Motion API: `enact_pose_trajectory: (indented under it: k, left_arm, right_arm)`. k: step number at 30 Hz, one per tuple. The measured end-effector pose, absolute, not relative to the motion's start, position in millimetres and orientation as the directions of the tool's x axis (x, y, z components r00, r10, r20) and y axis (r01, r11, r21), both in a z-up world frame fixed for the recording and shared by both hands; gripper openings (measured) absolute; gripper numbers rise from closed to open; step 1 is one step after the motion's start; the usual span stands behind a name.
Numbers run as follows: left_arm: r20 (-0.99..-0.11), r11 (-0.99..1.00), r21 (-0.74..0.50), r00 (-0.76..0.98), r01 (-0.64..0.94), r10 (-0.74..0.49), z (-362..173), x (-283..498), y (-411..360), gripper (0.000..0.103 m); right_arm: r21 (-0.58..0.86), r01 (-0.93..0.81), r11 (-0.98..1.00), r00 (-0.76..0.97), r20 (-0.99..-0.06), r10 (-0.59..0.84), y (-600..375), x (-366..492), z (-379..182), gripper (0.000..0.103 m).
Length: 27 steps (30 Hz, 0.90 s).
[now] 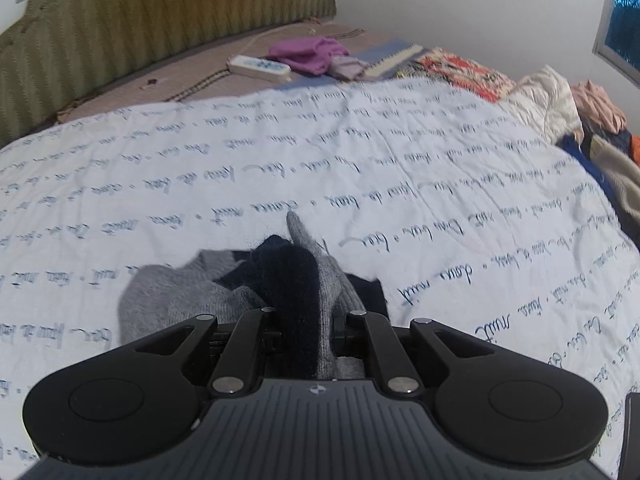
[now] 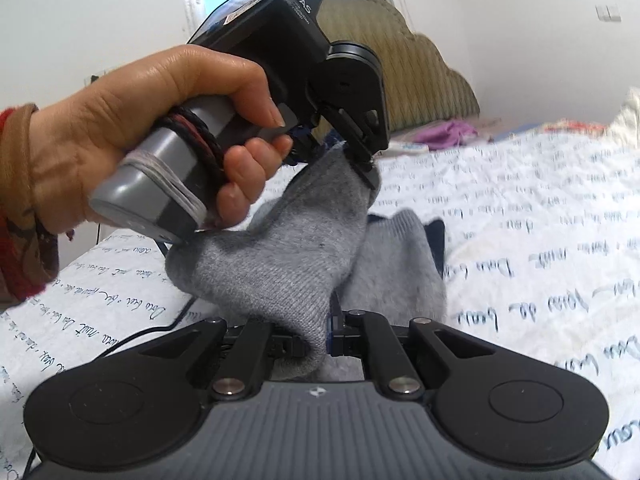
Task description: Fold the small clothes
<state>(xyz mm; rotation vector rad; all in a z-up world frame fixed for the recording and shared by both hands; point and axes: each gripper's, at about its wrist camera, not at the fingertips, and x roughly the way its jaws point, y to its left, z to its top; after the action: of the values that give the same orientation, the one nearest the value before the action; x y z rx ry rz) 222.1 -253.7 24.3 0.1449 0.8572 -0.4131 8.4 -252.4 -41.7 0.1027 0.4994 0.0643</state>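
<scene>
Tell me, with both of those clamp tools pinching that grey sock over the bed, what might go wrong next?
Each tool pinches only an edge of the sock: the left gripper near one end, the right gripper at the other. If the hands pull apart, the knit may slip out of a clamp or stretch. A second grey sock lies right underneath on the bedspread, so lowering the held one could snag or drag it.

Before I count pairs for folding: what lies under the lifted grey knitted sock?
Under the grey knitted sock, a second grey sock with dark navy cuff lies on the white script-printed bedspread. The lifted sock covers its left part, so anything further beneath stays hidden.
</scene>
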Motion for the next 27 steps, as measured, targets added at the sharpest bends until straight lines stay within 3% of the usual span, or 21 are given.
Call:
enact_pose_trajectory:
  k: [6,7,9,11,13,17,20,22,23,25,27]
  left_arm:
    - [-0.781,0.899,-0.075,0.535,0.432,-0.322,2.4,227.9,-269.9,0.013]
    - [-0.783,0.894,-0.085,0.525,0.439,-0.333,0.8,228.9,-271.1,0.023]
    - [-0.776,0.891,-0.12,0.518,0.438,-0.359,1.0,230.8,-269.9,0.033]
    - [-0.759,0.893,-0.158,0.527,0.421,-0.382,6.1,233.1,-263.6,0.063]
    - [-0.725,0.9,-0.191,0.562,0.391,-0.398,14.8,234.3,-253.3,0.078]
    - [-0.688,0.908,-0.19,0.608,0.374,-0.395,32.9,232.8,-231.2,0.082]
    - [-0.679,0.912,-0.142,0.632,0.385,-0.373,38.4,220.2,-211.0,0.086]
    - [-0.668,0.922,-0.084,0.665,0.379,-0.334,36.6,206.1,-194.2,0.091]
    - [-0.662,0.928,-0.053,0.683,0.37,-0.31,34.0,198.8,-186.1,0.091]
    - [-0.653,0.932,-0.01,0.704,0.362,-0.28,27.0,187.3,-169.7,0.092]
    - [-0.657,0.934,0.023,0.71,0.355,-0.254,20.3,181.8,-158.7,0.092]
  right_arm:
    - [0.256,-0.01,0.967,0.837,-0.527,0.148,-275.3,11.5,-52.1,0.008]
    - [0.274,-0.001,0.962,0.834,-0.531,0.152,-277.6,10.7,-52.8,0.008]
    - [0.311,0.011,0.95,0.822,-0.544,0.169,-283.0,10.7,-55.6,0.008]
    - [0.331,0.022,0.943,0.809,-0.56,0.178,-285.8,9.4,-56.3,0.01]
    - [0.351,0.032,0.936,0.799,-0.571,0.187,-289.3,10.3,-58.1,0.01]
    - [0.399,0.054,0.915,0.787,-0.582,0.207,-297.6,8.6,-58.4,0.016]
    - [0.44,0.059,0.896,0.775,-0.586,0.237,-306.0,8.1,-56.9,0.028]
    - [0.472,0.047,0.88,0.772,-0.576,0.267,-312.9,10.4,-54.9,0.045]
    - [0.494,0.034,0.869,0.771,-0.566,0.292,-316.4,11.3,-53.0,0.061]
    - [0.53,0.011,0.848,0.766,-0.55,0.334,-323.1,14.7,-48.6,0.075]
    - [0.56,0.009,0.829,0.759,-0.543,0.358,-333.4,22.8,-44.1,0.076]
